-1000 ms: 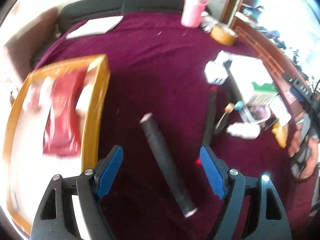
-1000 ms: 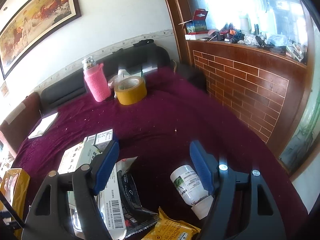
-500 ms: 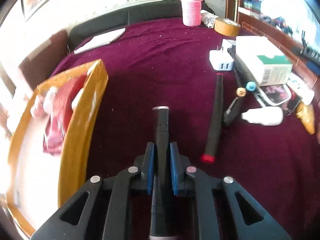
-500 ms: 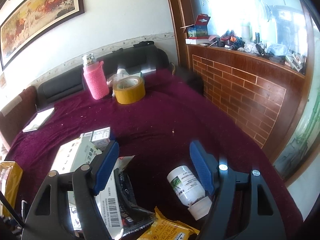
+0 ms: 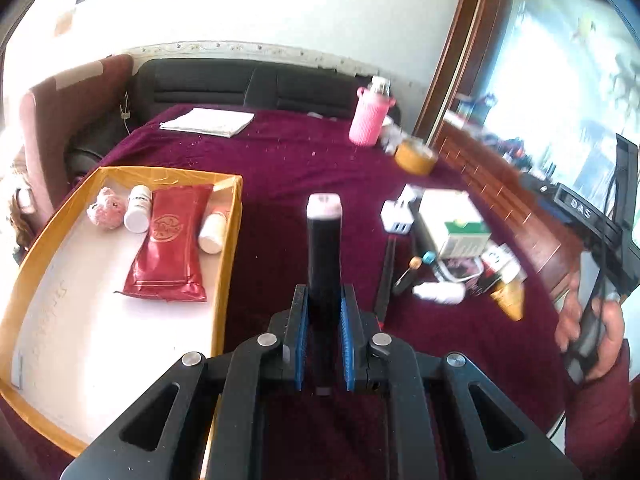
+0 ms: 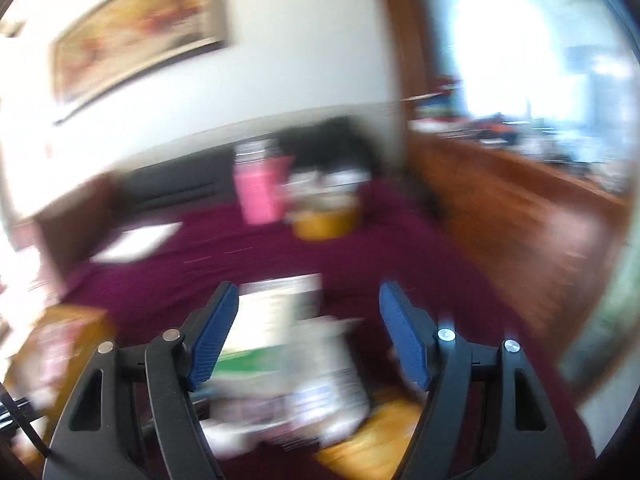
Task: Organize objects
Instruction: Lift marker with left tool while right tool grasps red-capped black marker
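My left gripper [image 5: 323, 304] is shut on a black cylinder [image 5: 323, 248] with a pale end cap and holds it lifted above the maroon cloth, pointing forward. To its left lies the yellow-rimmed tray [image 5: 230, 216] with a red pouch [image 5: 168, 248], two white bottles [image 5: 138, 209] and a pink ball [image 5: 105, 213]. My right gripper [image 6: 310, 312] is open and empty over a blurred white and green box [image 6: 272, 316] and packets. The right wrist view is heavily blurred.
A pile at right in the left wrist view holds a white and green box [image 5: 452, 220], a white charger [image 5: 396, 220], a long black stick [image 5: 386, 276], markers and a yellow packet [image 5: 510, 300]. A pink bottle [image 5: 370, 116], tape roll [image 5: 414, 156] and notebook [image 5: 208, 122] sit at the back.
My left gripper closed on the black cylinder and lifted it off the cloth. My right gripper has swung quickly, staying open; its view is now blurred.
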Tool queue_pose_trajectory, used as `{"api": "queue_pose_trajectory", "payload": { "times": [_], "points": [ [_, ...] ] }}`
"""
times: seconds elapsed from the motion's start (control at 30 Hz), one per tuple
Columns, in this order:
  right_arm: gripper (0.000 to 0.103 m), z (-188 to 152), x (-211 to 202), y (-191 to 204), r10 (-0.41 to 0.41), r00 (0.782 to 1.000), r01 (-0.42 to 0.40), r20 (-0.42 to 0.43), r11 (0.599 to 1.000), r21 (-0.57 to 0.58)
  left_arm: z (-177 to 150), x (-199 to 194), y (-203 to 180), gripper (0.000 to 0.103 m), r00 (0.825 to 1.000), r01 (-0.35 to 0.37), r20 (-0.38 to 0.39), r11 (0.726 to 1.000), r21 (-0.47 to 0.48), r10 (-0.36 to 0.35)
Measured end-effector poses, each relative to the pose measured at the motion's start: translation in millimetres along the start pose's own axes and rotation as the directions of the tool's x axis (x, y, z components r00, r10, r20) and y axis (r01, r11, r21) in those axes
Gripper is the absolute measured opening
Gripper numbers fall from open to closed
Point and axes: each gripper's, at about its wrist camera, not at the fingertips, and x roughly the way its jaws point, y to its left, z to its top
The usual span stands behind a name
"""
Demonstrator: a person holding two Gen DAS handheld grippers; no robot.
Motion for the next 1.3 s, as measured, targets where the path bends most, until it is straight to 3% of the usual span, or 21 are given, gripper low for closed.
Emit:
{"api": "queue_pose_trajectory", "payload": {
  "times": [0.07, 0.13, 0.17, 0.2, 0.23, 0.27, 0.37, 0.4, 0.6, 0.77, 0.93, 0.97, 1.0, 1.17, 1.3],
  "points": [
    [0.073, 3, 7, 29, 0.200, 0.973, -0.201, -0.116, 0.980, 0.006, -2, -10, 10, 0.012, 0.999, 0.025, 0.023, 0.999, -0.020, -0.024],
    [0.073, -2, 32, 55, 0.353, 0.897, -0.345, -0.265, 0.935, 0.076, -4, -19, 17, 0.012, 0.998, 0.048, 0.043, 0.998, -0.035, -0.046],
    [0.067, -7, 48, 67, 0.394, 0.857, -0.376, -0.333, 0.919, 0.120, -6, -26, 20, 0.012, 0.997, 0.061, 0.055, 0.997, -0.039, -0.059],
    [0.061, -14, 62, 77, 0.404, 0.829, -0.380, -0.387, 0.914, 0.141, -8, -34, 26, 0.012, 0.995, 0.076, 0.071, 0.996, -0.041, -0.073],
    [0.047, -19, 74, 85, 0.390, 0.817, -0.367, -0.425, 0.920, 0.139, -10, -37, 27, 0.012, 0.994, 0.081, 0.081, 0.996, -0.041, -0.077],
    [0.039, -25, 86, 93, 0.361, 0.811, -0.341, -0.461, 0.931, 0.129, -11, -45, 33, 0.012, 0.992, 0.090, 0.097, 0.995, -0.041, -0.085],
    [0.035, -40, 119, 105, 0.289, 0.787, -0.271, -0.545, 0.956, 0.115, -12, -58, 48, 0.012, 0.987, 0.110, 0.123, 0.993, -0.051, -0.103],
    [0.031, -44, 124, 107, 0.268, 0.786, -0.254, -0.557, 0.962, 0.105, -12, -62, 55, 0.012, 0.985, 0.121, 0.129, 0.991, -0.058, -0.112],
    [0.031, -56, 145, 112, 0.138, 0.773, -0.153, -0.619, 0.988, 0.030, -13, -73, 79, 0.012, 0.979, 0.133, 0.165, 0.988, -0.083, -0.118],
    [0.031, -60, 141, 115, -0.007, 0.794, -0.040, -0.607, 0.997, -0.064, -14, -78, 94, 0.012, 0.974, 0.144, 0.189, 0.985, -0.097, -0.124],
    [0.029, -74, 150, 124, -0.039, 0.780, -0.043, -0.624, 0.992, -0.116, -15, -76, 104, 0.012, 0.975, 0.133, 0.195, 0.983, -0.126, -0.107],
    [0.019, -75, 151, 129, -0.057, 0.800, -0.036, -0.597, 0.989, -0.142, -16, -77, 105, 0.012, 0.976, 0.124, 0.197, 0.984, -0.129, -0.098],
    [0.015, -78, 149, 135, -0.083, 0.811, -0.032, -0.579, 0.982, -0.185, -16, -79, 106, 0.012, 0.976, 0.113, 0.200, 0.985, -0.130, -0.086],
    [0.012, -80, 135, 126, 0.039, 0.831, -0.105, -0.554, 0.991, -0.088, -16, -88, 119, 0.012, 0.977, 0.072, 0.208, 0.988, -0.136, -0.043],
    [0.012, -72, 107, 114, 0.212, 0.832, -0.221, -0.513, 0.974, 0.044, -16, -94, 133, 0.012, 0.979, 0.041, 0.205, 0.987, -0.153, -0.009]
  ]
}}
